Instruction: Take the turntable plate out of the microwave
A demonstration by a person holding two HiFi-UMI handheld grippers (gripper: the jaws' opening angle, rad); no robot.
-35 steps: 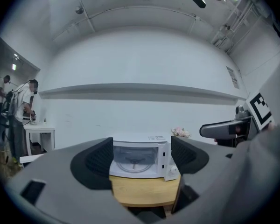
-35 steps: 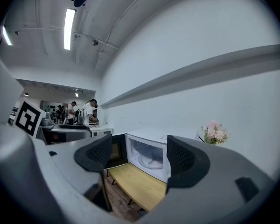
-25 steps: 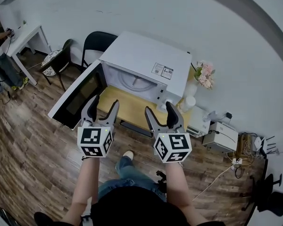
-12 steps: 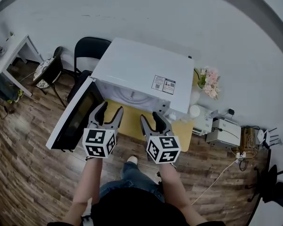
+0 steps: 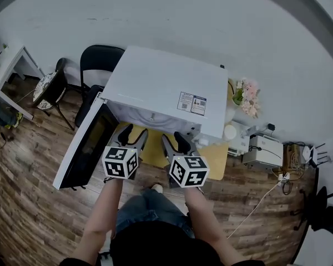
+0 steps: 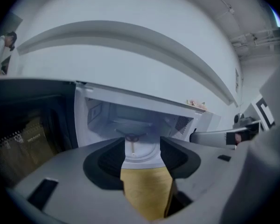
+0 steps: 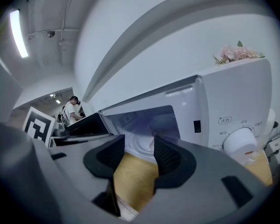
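- Both my grippers have dropped and moved in toward the open microwave (image 5: 166, 87) since 1 second back. The head view now looks down on its roof, so the cavity is hidden from above.
- My left gripper (image 5: 134, 133) and right gripper (image 5: 173, 139) sit side by side over the yellow tabletop (image 5: 150, 151), just short of the cavity mouth. The jaws of both have just been closing, the right pair by far the more. Each pair now stands about half apart with nothing between its pads.
- The turntable plate (image 6: 133, 152) is still inside, lying flat on the cavity floor. My right gripper view shows it too (image 7: 140, 144), well beyond the jaw tips.
- It looks like a pale, glassy round with a low rim and faint rings. A 3-spoked hub shows at its middle, though I can't tell whether that hub lies under the plate or on it.
- Risk 1: the rim lies low, so a lower jaw that fails to get under it would only shove the plate backward.
- Risk 2: smooth glass pinched at 1 edge could tilt and slide out, so I judge 2 holds safer.
- Risk 3: the open door (image 5: 86, 143) hangs close by my left gripper and could be clipped on the way out.
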